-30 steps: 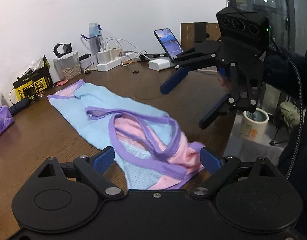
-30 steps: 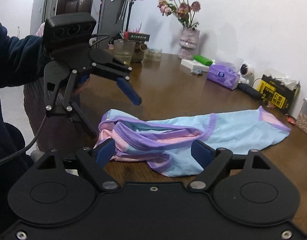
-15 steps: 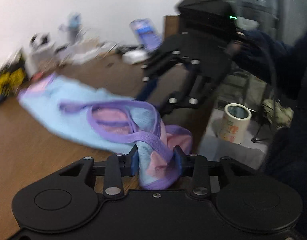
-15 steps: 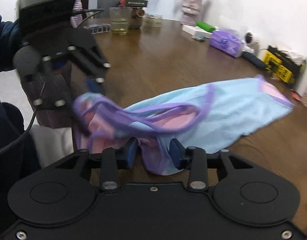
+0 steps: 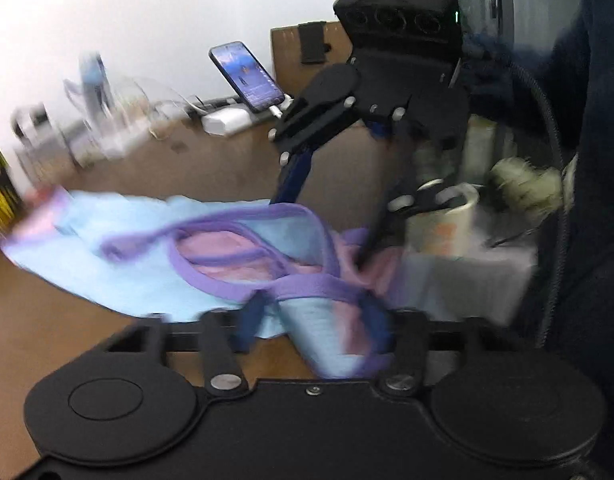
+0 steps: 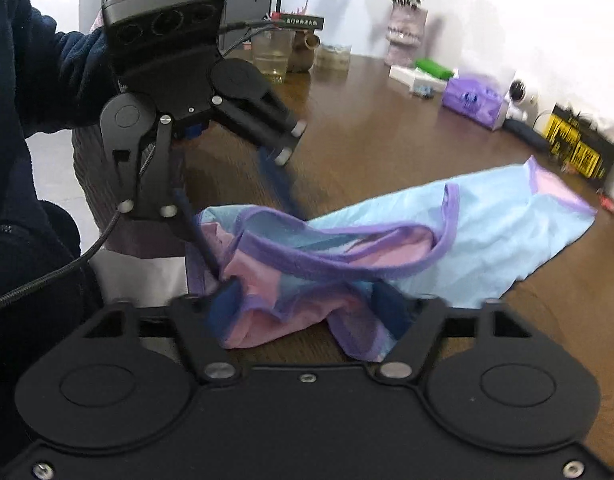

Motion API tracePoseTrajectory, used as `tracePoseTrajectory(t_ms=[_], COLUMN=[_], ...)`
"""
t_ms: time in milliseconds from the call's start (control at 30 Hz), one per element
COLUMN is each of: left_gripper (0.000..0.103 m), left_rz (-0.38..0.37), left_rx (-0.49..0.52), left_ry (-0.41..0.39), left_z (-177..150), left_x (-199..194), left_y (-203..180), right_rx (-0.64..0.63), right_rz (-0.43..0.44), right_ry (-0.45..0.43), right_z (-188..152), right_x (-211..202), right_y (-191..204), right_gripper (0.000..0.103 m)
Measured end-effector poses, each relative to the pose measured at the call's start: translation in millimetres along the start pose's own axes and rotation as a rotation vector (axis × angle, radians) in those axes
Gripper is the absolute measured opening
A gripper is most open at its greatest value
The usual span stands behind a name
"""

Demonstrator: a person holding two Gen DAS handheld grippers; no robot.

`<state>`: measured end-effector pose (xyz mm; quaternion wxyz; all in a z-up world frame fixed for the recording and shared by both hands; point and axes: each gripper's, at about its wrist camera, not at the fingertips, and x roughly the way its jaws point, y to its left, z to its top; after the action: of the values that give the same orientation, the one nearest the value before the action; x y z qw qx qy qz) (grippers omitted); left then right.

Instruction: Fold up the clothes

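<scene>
A light blue and pink garment with purple trim (image 5: 147,256) lies across the brown table (image 5: 47,340), also in the right wrist view (image 6: 487,232). My left gripper (image 5: 313,320) has its fingers part open, with the garment's near end bunched between them. My right gripper (image 6: 311,316) also stands part open around the other corner of that end, cloth draped between its fingers. Each gripper shows in the other's view, the right (image 5: 319,224) and the left (image 6: 243,216), both at the garment's near edge. The views are blurred.
A phone (image 5: 247,76) on a stand, white chargers (image 5: 227,120) and cables sit at the table's far side. A flower vase (image 6: 403,36), glass (image 6: 271,56), purple tissue pack (image 6: 473,100) and yellow-black box (image 6: 579,148) line the other end. A paper cup (image 5: 443,224) stands beyond the table edge.
Both grippers closed on the garment's near end half a second ago; now their fingers have spread apart again, with the cloth still lying between them. Both views have shifted.
</scene>
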<state>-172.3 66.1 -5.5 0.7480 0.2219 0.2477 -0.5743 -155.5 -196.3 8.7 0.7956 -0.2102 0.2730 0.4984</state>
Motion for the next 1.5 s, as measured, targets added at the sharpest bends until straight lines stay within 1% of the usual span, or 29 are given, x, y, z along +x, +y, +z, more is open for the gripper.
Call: tracePoseTrajectory(t_ms=[33, 67, 100, 233, 300, 333, 400, 467, 567, 600, 633, 700, 733, 800, 833, 933, 967, 1000, 1067, 1100, 1133, 1200, 1233, 1267, 1300, 1400, 1467, 1500], left_gripper=[0.013, 0.009, 0.008, 0.005, 0.005, 0.005, 0.005, 0.005, 0.006, 0.006, 0.006, 0.006, 0.006, 0.006, 0.006, 0.007, 0.007, 0.007, 0.007, 0.007, 0.007, 0.007, 0.007, 0.007, 0.007, 0.007, 0.007, 0.007], left_rz=[-0.002, -0.004, -0.002, 0.014, 0.032, 0.054, 0.103, 0.141, 0.198, 0.211, 0.251, 0.287, 0.301, 0.313, 0.312, 0.325, 0.325, 0.324, 0.327, 0.33, 0.335, 0.338, 0.34, 0.34, 0.341, 0.345, 0.354, 0.36], left_rx=[0.003, 0.006, 0.013, 0.041, 0.06, 0.077, 0.091, 0.087, 0.038, 0.023, -0.017, -0.084, -0.107, -0.126, -0.136, -0.128, -0.13, -0.134, -0.145, -0.144, -0.138, -0.135, -0.141, -0.147, -0.153, -0.153, -0.146, -0.144], left_ry=[0.008, 0.013, 0.007, -0.038, -0.062, -0.08, -0.097, -0.099, -0.077, -0.073, -0.064, -0.034, -0.02, -0.003, 0.005, 0.013, 0.012, 0.014, 0.016, 0.014, 0.01, 0.002, -0.005, -0.008, -0.012, -0.012, -0.004, -0.002], left_z=[0, -1, -1, 5, 14, 23, 41, 53, 67, 68, 67, 63, 61, 56, 51, 46, 46, 46, 46, 45, 44, 45, 45, 44, 44, 44, 46, 47], left_x=[-2, -5, -9, -29, -36, -38, -32, -22, 2, 10, 24, 43, 51, 58, 63, 64, 63, 64, 64, 65, 69, 72, 72, 73, 73, 72, 73, 74], left_y=[2, 3, 2, 3, 10, 21, 46, 74, 116, 123, 139, 157, 164, 169, 171, 169, 168, 169, 169, 169, 170, 171, 171, 172, 172, 172, 170, 169], right_rx=[0.007, 0.015, 0.016, -0.026, -0.024, -0.015, 0.005, 0.022, 0.064, 0.077, 0.084, 0.102, 0.114, 0.138, 0.147, 0.147, 0.132, 0.116, 0.065, 0.05, 0.034, -0.015, -0.041, -0.077, -0.095, -0.148, -0.115, -0.093], right_rz=[0.014, 0.028, 0.039, 0.088, 0.107, 0.11, 0.084, 0.034, -0.042, -0.062, -0.075, -0.095, -0.105, -0.144, -0.164, -0.226, -0.268, -0.303, -0.386, -0.394, -0.395, -0.37, -0.325, -0.26, -0.23, -0.169, -0.155, -0.15], right_ry=[-0.004, -0.009, -0.011, -0.031, -0.054, -0.071, -0.094, -0.096, -0.057, -0.037, -0.018, 0.016, 0.029, 0.035, 0.035, 0.012, -0.004, -0.023, -0.094, -0.112, -0.129, -0.153, -0.146, -0.13, -0.12, -0.045, -0.02, -0.016], right_z=[0, 0, 0, 8, 13, 17, 29, 44, 64, 67, 68, 67, 65, 61, 58, 56, 57, 58, 62, 63, 65, 65, 61, 56, 53, 38, 32, 30], right_x=[0, 0, 2, 0, -8, -12, -14, -11, 3, 10, 16, 29, 35, 44, 47, 46, 41, 37, 20, 16, 12, 2, 0, 0, 2, 18, 27, 30], right_y=[-2, -4, -4, 0, -9, -16, -38, -66, -112, -125, -134, -149, -156, -165, -166, -163, -159, -156, -142, -137, -132, -113, -102, -89, -84, -67, -68, -71], right_gripper=[0.038, 0.027, 0.015, 0.015, 0.015, 0.015, 0.015, 0.015, 0.016, 0.016, 0.016, 0.018, 0.02, 0.037, 0.04, 0.054, 0.064, 0.07, 0.073, 0.074, 0.074, 0.074, 0.074, 0.074, 0.074, 0.072, 0.072, 0.069])
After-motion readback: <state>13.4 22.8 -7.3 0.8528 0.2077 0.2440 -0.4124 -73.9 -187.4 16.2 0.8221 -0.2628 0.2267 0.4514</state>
